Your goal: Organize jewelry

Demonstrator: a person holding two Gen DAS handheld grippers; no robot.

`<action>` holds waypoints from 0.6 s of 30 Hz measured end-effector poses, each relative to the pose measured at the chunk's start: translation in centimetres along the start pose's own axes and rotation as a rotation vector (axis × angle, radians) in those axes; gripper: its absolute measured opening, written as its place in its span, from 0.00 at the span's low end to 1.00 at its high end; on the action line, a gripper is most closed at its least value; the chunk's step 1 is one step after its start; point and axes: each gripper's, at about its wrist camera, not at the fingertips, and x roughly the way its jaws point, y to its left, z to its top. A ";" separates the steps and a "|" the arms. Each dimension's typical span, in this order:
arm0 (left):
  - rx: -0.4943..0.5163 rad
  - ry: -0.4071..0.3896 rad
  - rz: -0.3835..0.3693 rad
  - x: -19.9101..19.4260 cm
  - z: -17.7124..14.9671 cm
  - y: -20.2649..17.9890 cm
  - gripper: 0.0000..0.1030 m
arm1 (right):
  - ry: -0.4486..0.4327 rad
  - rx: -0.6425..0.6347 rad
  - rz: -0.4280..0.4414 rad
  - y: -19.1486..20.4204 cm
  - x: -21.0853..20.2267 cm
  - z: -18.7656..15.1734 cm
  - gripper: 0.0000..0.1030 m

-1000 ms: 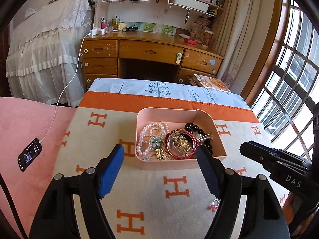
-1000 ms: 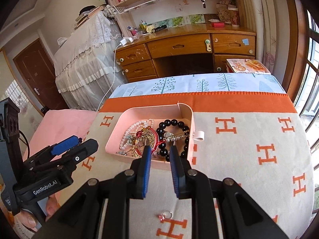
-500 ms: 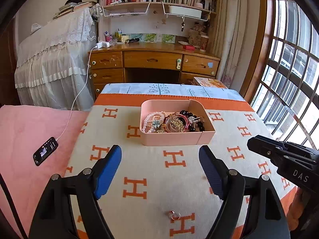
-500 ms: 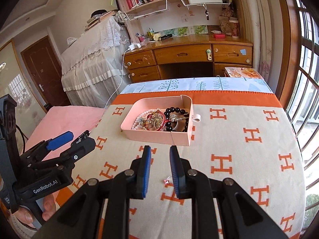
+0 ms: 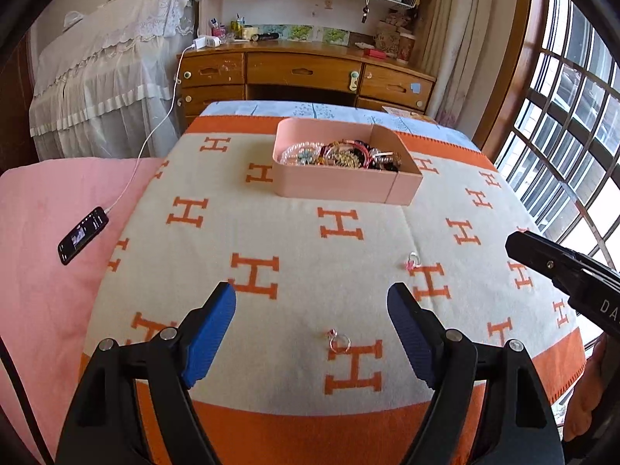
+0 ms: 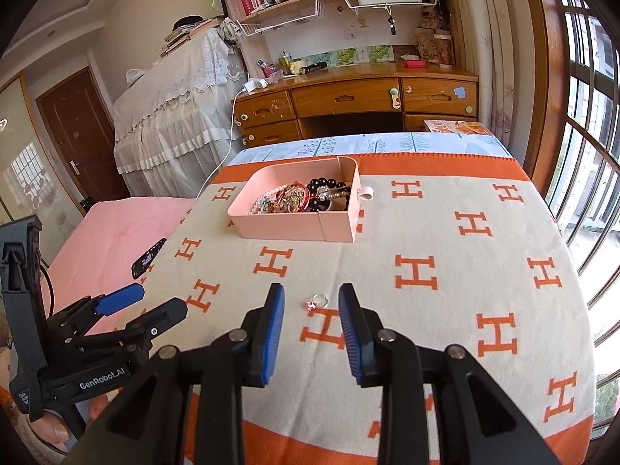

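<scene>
A pink tray [image 5: 333, 186] full of bracelets and pearl strands sits far back on the orange-and-cream blanket [image 5: 302, 240]; it also shows in the right wrist view [image 6: 283, 228]. Two small silver rings with pink stones lie on the blanket. One ring [image 5: 339, 341] lies between the tips of my left gripper [image 5: 312, 323], which is open wide and empty. The other ring [image 5: 412, 260] lies to the right, and in the right wrist view this ring [image 6: 317, 301] lies just ahead of my right gripper [image 6: 312, 306], which is open and empty.
A black phone [image 5: 82, 229] on a white cable lies on the pink cover at left. A wooden desk [image 5: 306, 73] stands behind the table. A window [image 5: 573, 108] fills the right side. The right gripper's body [image 5: 565, 271] shows at right.
Both grippers have drawn back from the tray toward the near edge. The right gripper's jaws have opened from nearly shut. A second ring has come into the left wrist view.
</scene>
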 end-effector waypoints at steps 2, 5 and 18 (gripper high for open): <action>0.007 0.032 0.002 0.9 -0.9 0.0 0.77 | 0.019 0.001 -0.005 -0.2 0.5 -0.6 0.29; 0.005 0.068 -0.001 1.8 -2.0 0.5 0.77 | 0.042 0.001 -0.020 -0.6 1.5 -1.5 0.29; 0.048 0.145 -0.121 3.5 -4.0 0.3 0.62 | 0.160 -0.023 -0.041 -1.1 5.4 -5.0 0.29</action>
